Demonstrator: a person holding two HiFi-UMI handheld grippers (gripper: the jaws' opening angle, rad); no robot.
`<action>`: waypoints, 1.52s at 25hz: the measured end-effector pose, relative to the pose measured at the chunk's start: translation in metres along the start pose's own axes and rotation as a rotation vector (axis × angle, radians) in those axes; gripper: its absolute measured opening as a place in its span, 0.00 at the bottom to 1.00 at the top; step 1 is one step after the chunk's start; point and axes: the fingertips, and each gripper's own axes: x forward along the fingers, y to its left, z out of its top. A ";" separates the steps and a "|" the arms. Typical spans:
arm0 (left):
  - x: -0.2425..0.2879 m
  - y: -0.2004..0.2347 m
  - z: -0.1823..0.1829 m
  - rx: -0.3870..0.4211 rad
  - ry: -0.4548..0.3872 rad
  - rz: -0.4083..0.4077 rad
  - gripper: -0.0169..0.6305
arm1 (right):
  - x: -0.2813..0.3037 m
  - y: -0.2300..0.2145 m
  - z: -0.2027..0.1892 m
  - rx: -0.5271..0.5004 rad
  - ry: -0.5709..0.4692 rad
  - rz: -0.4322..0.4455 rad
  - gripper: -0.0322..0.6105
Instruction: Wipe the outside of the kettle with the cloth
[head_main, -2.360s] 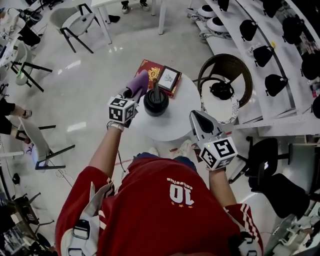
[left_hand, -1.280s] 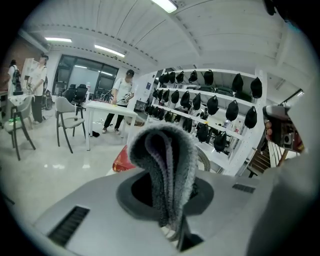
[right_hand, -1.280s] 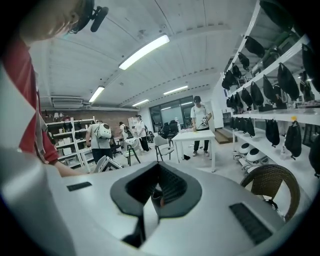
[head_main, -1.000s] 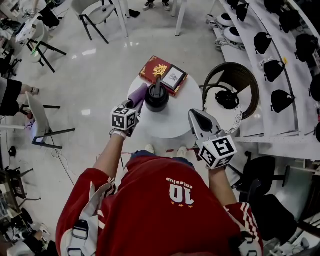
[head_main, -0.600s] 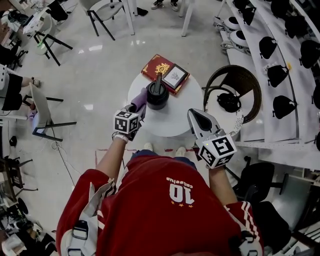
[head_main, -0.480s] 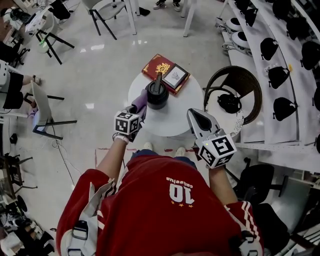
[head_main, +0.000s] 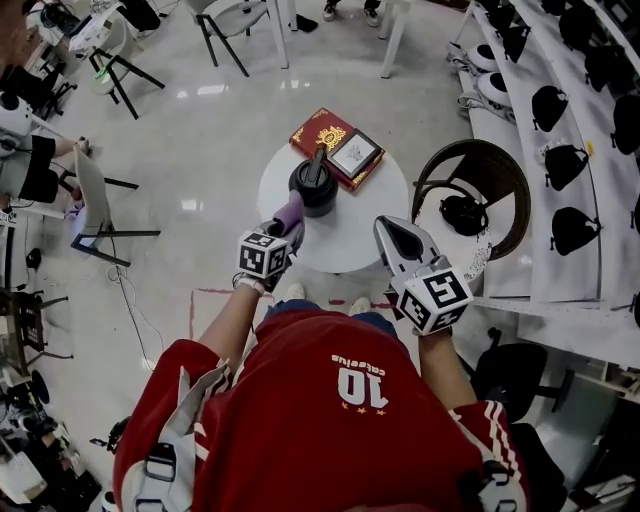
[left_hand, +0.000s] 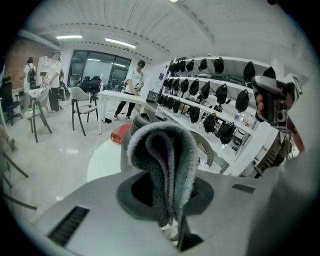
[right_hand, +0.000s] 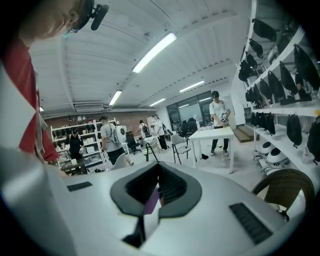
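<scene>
While left gripper (head_main: 283, 231) pinches fuzzy purple cloth (head_main: 291, 211) just beside black kettle (head_main: 314, 186), right gripper (head_main: 388, 228) is closed, empty, at round white table (head_main: 352, 232) rim.

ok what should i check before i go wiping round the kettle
1. Cloth clamped in the left gripper: ok.
2. Cloth touching the kettle: cannot tell; it is at the kettle's near-left side, contact unclear.
3. Kettle upright on the table: ok.
4. Right gripper steadying the kettle: not ok; shut, apart from it near the table's edge.
5. Space behind the kettle: not ok; the red box lies close behind.
</scene>
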 end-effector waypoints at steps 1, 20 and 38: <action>0.001 -0.004 -0.001 0.001 -0.001 0.001 0.09 | -0.001 -0.002 0.000 -0.001 0.001 0.005 0.08; 0.056 -0.064 0.034 -0.056 -0.090 0.046 0.09 | -0.064 -0.065 -0.007 -0.017 0.004 0.057 0.08; 0.088 -0.098 0.098 0.123 -0.157 0.040 0.09 | -0.093 -0.112 -0.013 0.021 -0.029 0.020 0.08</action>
